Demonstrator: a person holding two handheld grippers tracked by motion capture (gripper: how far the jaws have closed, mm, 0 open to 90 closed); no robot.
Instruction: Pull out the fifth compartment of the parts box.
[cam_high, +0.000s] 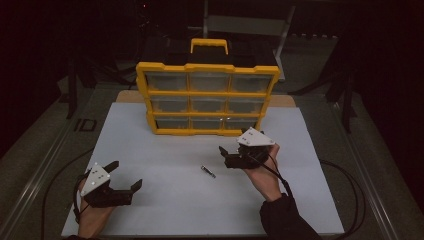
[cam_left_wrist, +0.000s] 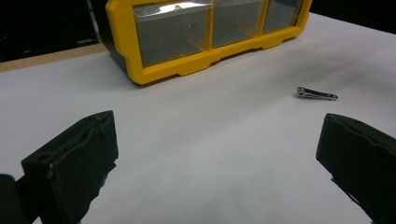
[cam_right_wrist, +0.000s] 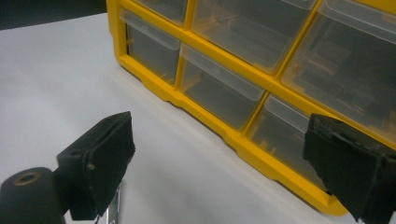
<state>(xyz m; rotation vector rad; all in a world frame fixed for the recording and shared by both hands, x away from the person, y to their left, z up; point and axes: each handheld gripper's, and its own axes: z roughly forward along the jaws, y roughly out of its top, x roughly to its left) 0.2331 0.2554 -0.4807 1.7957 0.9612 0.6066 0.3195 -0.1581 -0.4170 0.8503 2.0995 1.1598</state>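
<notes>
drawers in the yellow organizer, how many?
9 clear drawers in the yellow organizer, a 3 by 3 grid: top row, middle row, bottom row. All shut.

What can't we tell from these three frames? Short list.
- Drawer contents of the organizer: high view, too dark and small; in both gripper views the clear fronts glare.
- Nail clipper: high view, too small to make out its parts; in the right gripper view it sits cut off by the bottom edge behind the jaw.
- Organizer's top rows: left gripper view, cut off by the top edge.
- Area behind the organizer: high view, dark and blocked by the case.
</notes>
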